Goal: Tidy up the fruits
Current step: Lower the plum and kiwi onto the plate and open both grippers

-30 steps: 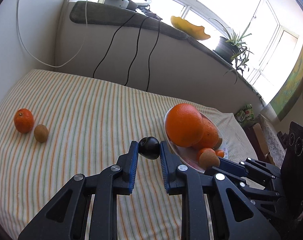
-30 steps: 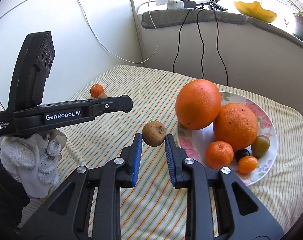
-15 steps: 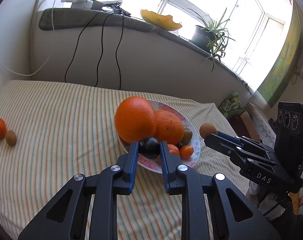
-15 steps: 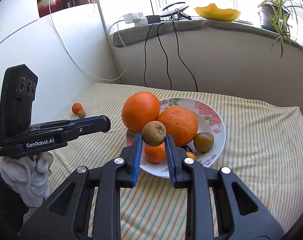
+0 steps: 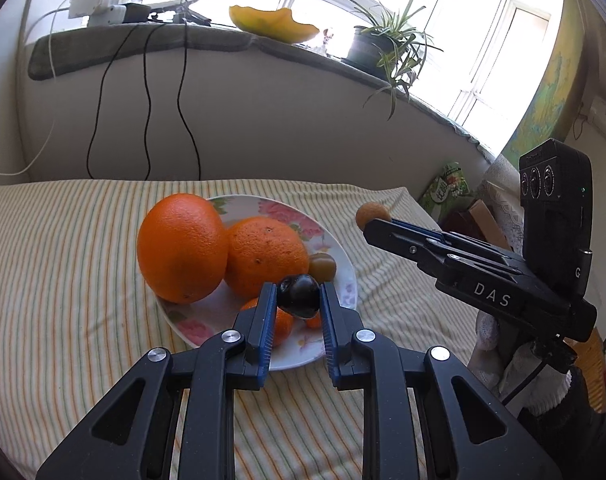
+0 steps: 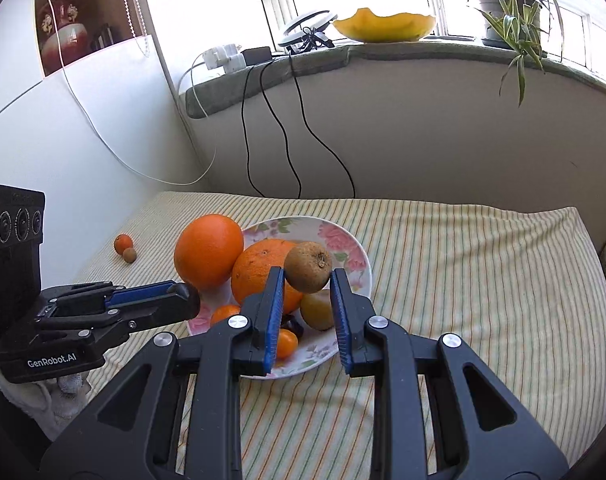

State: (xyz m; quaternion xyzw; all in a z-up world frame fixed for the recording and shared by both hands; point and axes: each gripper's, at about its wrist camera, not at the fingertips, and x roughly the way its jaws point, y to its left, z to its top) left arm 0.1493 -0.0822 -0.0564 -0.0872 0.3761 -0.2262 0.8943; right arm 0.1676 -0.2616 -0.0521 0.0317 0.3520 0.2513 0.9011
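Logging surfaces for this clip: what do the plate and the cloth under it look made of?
Plate: likely glazed ceramic, going by its glossy white surface with printed pink flowers. Cloth: woven fabric, matte, with fine coloured stripes and soft folds at its far corner.

Two big oranges (image 6: 208, 249), one plate (image 6: 357, 250), two tools (image 6: 307, 280)
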